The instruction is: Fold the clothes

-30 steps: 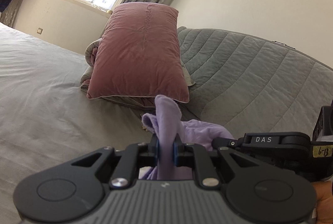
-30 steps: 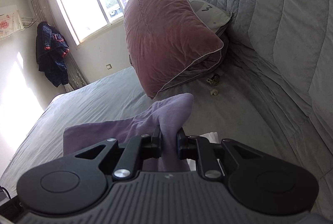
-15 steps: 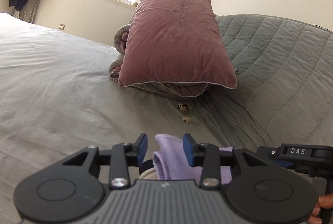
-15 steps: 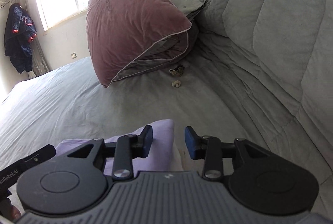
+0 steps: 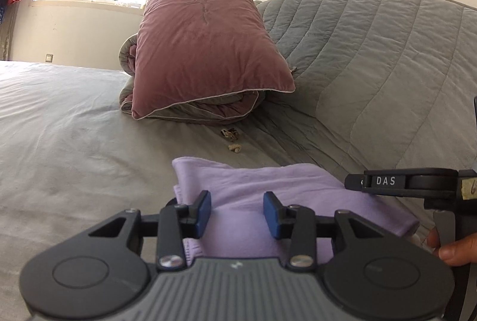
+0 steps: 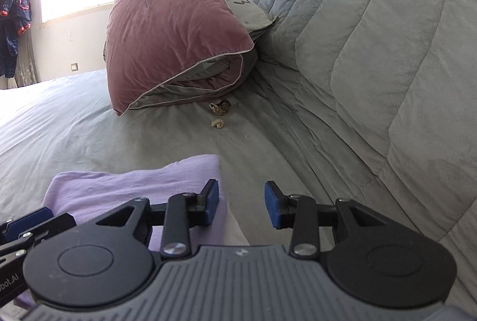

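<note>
Folded lilac knit garment [image 5: 268, 186] lies flat on grey bed sheet [image 5: 74, 142], lower centre of both views. Left hand-held gripper [image 5: 237, 212]: blue pads spread and opening, hovering over the cloth, nothing pinched. Right hand-held gripper [image 6: 241, 207]: pads spread, left pad over the garment's right edge, gap over bare sheet, gripping nothing. Mauve velvet pillow [image 5: 205, 52] on folded grey duvet at upper centre; grey quilted blanket [image 5: 372, 67] at right. Fingers [image 5: 453, 249] at right edge of left view.
</note>
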`<state>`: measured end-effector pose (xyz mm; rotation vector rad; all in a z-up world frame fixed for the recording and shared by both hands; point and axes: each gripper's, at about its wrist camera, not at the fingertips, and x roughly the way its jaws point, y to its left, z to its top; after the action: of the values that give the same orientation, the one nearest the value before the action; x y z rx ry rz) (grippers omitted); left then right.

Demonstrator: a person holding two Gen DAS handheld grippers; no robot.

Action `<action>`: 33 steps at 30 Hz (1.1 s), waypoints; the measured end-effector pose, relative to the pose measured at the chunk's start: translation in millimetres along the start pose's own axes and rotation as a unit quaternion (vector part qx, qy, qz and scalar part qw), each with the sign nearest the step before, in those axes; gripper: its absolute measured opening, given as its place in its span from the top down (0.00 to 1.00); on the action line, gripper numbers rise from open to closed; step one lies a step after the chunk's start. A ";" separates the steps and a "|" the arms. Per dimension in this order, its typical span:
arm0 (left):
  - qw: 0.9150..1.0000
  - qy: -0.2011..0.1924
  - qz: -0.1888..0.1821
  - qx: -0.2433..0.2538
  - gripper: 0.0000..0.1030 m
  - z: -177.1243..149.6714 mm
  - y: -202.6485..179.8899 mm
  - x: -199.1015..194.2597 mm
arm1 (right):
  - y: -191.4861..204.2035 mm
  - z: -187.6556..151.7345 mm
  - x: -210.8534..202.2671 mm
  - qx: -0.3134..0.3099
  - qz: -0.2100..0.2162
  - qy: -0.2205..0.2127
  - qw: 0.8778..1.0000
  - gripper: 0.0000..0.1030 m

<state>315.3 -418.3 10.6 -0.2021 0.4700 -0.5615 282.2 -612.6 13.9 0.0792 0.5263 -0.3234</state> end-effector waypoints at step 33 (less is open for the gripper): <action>0.966 0.179 0.108 0.152 0.01 18.3 11.4 -110.2 | 62.9 -73.3 -176.3 0.154 -0.042 0.018 0.987 0.00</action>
<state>247.3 -346.7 64.1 0.2472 0.7375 -0.4485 123.5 -491.7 39.1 0.3644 0.5138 -0.4862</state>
